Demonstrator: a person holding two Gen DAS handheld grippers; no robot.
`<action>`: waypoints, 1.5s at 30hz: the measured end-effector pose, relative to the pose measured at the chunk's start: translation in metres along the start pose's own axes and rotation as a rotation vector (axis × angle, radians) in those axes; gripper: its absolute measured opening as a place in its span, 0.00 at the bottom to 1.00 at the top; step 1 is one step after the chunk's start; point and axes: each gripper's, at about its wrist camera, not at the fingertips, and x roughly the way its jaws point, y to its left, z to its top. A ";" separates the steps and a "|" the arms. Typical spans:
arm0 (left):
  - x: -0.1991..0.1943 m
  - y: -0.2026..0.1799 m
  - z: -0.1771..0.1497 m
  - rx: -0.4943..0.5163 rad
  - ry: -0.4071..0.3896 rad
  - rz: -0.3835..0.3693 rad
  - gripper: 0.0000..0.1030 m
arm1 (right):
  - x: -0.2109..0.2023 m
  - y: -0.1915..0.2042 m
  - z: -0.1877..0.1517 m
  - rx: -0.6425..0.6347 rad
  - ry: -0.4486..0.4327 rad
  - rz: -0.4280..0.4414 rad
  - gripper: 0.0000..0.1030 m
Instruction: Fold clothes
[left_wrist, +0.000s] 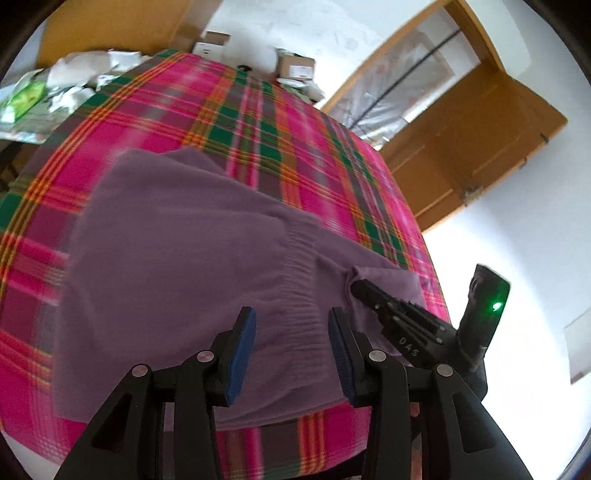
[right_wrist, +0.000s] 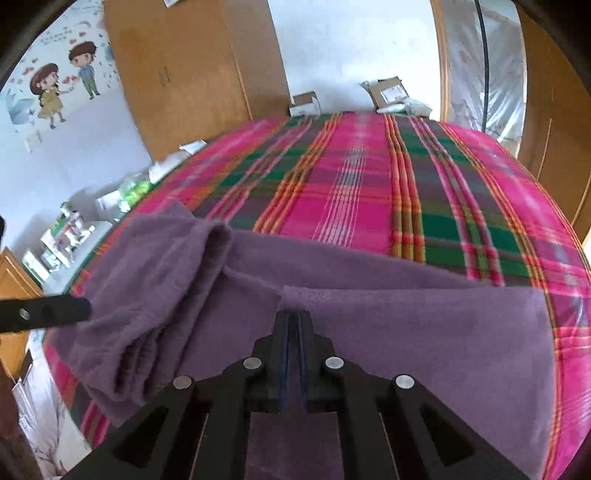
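Note:
A purple knit sweater lies spread on the pink and green plaid bed cover, its ribbed hem toward me. My left gripper hangs just over that hem with its blue pads well apart and nothing pressed between them. My right gripper comes in from the right and is shut on a raised fold of the sweater. In the right wrist view its jaws are closed together, pinching the sweater at the tips. The left gripper's finger shows there above a bunched sleeve.
Cardboard boxes and white packages lie along the far edge of the bed. A wooden wardrobe and a wooden door stand beyond it. Bottles and packs crowd the left side.

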 end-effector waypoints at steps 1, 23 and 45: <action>-0.002 0.005 0.001 -0.009 -0.005 0.003 0.41 | 0.002 0.002 -0.001 -0.004 -0.008 -0.010 0.06; -0.052 0.106 0.016 -0.173 -0.084 0.107 0.41 | -0.051 0.125 -0.005 -0.317 -0.139 0.204 0.27; -0.025 0.156 0.038 -0.233 -0.005 0.027 0.48 | 0.015 0.254 -0.053 -0.628 -0.081 0.201 0.52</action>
